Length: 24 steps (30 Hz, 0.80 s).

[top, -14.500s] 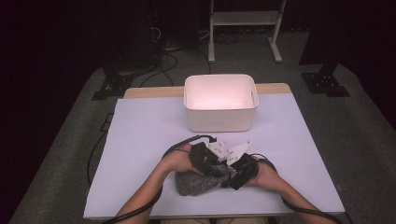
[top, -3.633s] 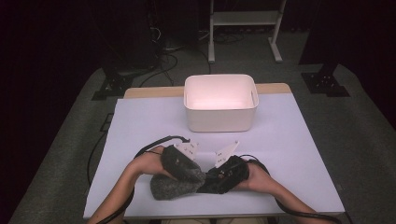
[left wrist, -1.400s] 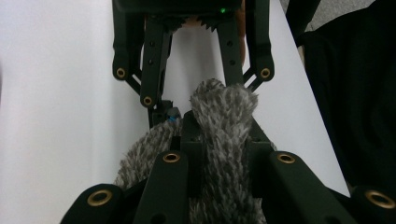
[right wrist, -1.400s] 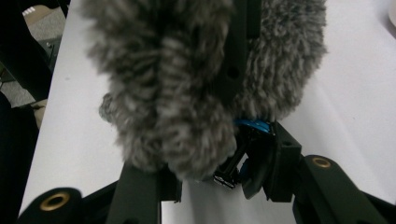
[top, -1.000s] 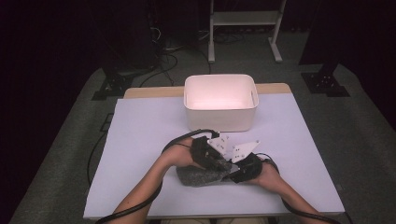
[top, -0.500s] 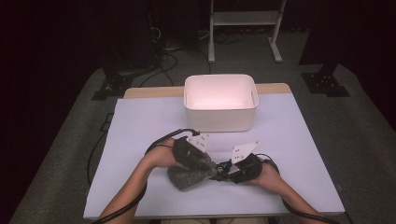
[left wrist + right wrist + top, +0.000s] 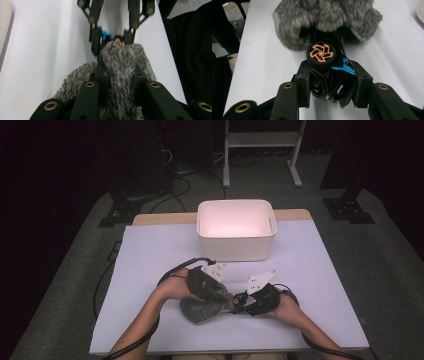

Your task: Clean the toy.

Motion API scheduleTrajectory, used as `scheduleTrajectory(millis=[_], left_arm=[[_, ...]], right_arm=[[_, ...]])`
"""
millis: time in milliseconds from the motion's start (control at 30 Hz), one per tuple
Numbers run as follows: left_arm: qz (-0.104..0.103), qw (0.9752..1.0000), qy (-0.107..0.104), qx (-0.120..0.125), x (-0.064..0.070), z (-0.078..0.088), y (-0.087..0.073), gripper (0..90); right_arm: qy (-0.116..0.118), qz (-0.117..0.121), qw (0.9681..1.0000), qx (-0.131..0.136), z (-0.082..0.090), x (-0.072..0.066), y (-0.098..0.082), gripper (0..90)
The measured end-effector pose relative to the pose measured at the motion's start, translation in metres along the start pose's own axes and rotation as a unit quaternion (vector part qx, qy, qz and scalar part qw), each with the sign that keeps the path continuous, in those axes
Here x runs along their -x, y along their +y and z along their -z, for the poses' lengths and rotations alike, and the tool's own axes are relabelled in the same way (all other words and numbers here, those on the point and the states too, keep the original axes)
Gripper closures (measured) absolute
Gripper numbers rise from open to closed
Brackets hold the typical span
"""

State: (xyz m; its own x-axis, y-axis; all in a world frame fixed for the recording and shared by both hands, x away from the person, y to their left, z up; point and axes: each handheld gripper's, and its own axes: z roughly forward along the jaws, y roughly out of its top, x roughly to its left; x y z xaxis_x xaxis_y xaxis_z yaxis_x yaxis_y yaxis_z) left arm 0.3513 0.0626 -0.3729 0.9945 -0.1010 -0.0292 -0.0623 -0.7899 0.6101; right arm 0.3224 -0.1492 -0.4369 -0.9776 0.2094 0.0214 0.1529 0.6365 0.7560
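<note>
The left tongs point(image 7: 120, 82) are clamped on a grey pouch point(image 7: 122, 62), with a thick fold of its shaggy fabric pinched between the two black jaws. In the high view the left tongs point(image 7: 227, 299) are seen near the front middle of the table point(image 7: 150, 250), with the pouch point(image 7: 200, 310) lying flat under and beside them. It's a fuzzy, fleecy thing, sort of rounded and floppy, no hard edges at all.

The right tongs point(image 7: 332, 85) are closed about halfway on a toy car point(image 7: 329, 65), gripped across its body with the jaws pressed against both sides. The car is hard black plastic with bright blue trim, and one rubbery black wheel with a copper spoked rim is turned up toward the camera. Its front end is tucked into the mouth of the pouch point(image 7: 327, 15). From above, the right tongs point(image 7: 246, 302) are seen just beside the left ones, nearly tip to tip.

A white, smooth-walled bin point(image 7: 235, 245) with rounded corners is set well behind, on the pale lilac sheet covering the table.
</note>
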Motion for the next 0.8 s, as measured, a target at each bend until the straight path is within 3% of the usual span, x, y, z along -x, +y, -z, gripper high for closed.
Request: scheduleTrajectory(millis=[167,800], left_arm=[[-0.01,0.9999,-0.006,0.0,-0.002,-0.004,0.003,73.1],[0.031,0.9993,0.014,0.014,0.003,0.025,-0.036,72.6]], right_arm=[[-0.001,0.001,1.0,-0.001,0.0,-0.001,0.0,57.1],[0.004,-0.006,1.0,0.001,-0.001,0.001,0.0,57.1]])
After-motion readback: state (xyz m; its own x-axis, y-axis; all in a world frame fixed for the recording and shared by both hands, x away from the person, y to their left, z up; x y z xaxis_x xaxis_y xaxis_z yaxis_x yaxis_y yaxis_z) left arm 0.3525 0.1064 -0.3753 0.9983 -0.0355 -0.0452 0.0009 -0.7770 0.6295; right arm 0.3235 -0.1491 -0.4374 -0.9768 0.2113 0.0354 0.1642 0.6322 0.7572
